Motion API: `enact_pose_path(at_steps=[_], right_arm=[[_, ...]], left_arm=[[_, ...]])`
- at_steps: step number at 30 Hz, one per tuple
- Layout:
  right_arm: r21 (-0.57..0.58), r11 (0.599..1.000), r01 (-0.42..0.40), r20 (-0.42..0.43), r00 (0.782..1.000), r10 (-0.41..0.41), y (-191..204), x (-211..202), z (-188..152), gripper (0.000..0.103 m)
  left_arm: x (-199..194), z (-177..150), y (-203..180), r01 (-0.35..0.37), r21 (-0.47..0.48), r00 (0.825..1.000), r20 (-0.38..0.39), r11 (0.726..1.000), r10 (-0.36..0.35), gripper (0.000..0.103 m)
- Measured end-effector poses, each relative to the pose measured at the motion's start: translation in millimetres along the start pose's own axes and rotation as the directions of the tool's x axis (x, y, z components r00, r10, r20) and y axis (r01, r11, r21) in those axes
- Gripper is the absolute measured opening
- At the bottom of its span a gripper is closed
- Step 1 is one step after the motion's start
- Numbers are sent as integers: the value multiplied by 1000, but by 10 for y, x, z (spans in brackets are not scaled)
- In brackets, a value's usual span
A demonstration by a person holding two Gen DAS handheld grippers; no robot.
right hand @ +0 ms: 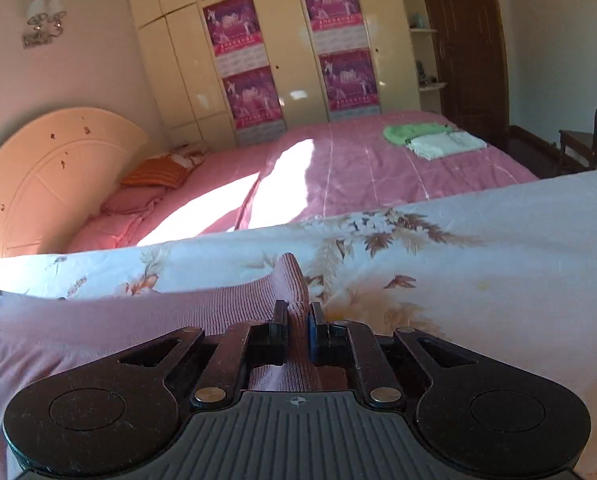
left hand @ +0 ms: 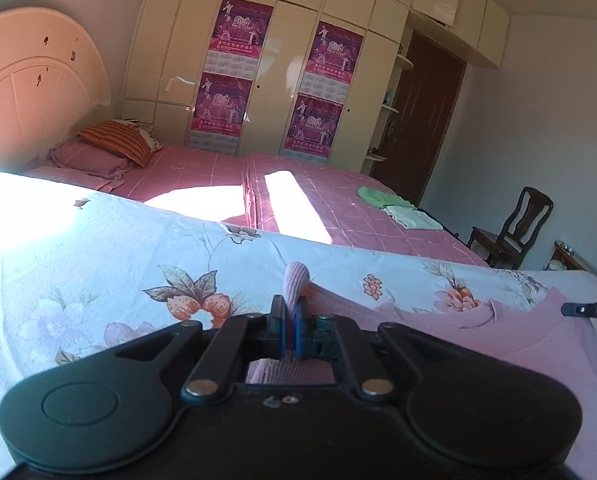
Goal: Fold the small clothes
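A cream wardrobe (left hand: 266,80) carries four magenta posters (left hand: 240,26). An orange striped pillow (left hand: 116,142) lies by the headboard (left hand: 30,88). A dark wooden chair (left hand: 514,226) stands near the door (left hand: 426,116).

A knitted garment (left hand: 478,332) lies spread on the near quilt (left hand: 118,264). Behind the quilt stretches the bed (right hand: 378,168), with pillows (left hand: 114,148) against the headboard (left hand: 30,92) at left and folded clothes (right hand: 434,140) at right. Beyond stand the wardrobe (left hand: 282,72), door (left hand: 422,120) and chair (left hand: 514,228).
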State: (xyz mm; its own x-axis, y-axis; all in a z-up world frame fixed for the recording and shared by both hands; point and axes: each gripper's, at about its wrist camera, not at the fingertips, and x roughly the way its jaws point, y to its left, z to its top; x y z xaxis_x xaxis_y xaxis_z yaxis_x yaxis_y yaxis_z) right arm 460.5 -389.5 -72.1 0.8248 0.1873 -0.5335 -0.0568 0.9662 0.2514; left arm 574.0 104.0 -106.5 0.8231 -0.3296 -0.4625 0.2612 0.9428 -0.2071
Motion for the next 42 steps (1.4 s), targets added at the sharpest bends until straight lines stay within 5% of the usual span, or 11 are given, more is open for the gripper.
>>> enact_pose_path(at_steps=[9,14,15,17,18,20,25,30,35,40,42], right_arm=[[-46,997,67,-96,993,-71,3,202,35,9],[-43,996,84,-80,993,-87,-25,256,-27,9],[-44,996,83,-79,993,-86,-24,241,-22,9],[-42,996,80,-80,993,-83,-14,201,7,19],[-44,994,97,-71,992,-100,12,146,36,25],[-67,984,163,0,987,-164,111,-24,74,59],[-150,989,-7,-20,1000,4,617,-155,79,45],[-242,957,-161,-111,984,137,1398,119,-99,45],[-309,933,-186,-174,975,137,1643,399,-202,45],[-228,969,95,-109,986,-122,803,446,-51,45],[-143,977,161,-87,981,-174,381,406,-9,44]], left_arm=[[351,-12,56,-75,12,986,-149,997,76,4],[394,-29,-3,-117,58,980,-153,991,125,12],[392,-24,-22,-129,75,978,-153,989,139,17],[377,-7,-69,-185,114,968,-149,976,201,78],[339,11,-109,-236,142,957,-140,961,255,93],[136,25,-213,-254,192,960,-65,948,271,90],[-93,43,-709,-94,217,994,-35,972,104,86],[194,-79,-1322,67,291,992,-126,954,-31,89],[480,-218,-1186,38,284,979,-202,958,21,96],[393,-190,-474,-7,160,981,-189,987,37,103],[359,-158,-358,-88,152,981,-160,984,113,92]])
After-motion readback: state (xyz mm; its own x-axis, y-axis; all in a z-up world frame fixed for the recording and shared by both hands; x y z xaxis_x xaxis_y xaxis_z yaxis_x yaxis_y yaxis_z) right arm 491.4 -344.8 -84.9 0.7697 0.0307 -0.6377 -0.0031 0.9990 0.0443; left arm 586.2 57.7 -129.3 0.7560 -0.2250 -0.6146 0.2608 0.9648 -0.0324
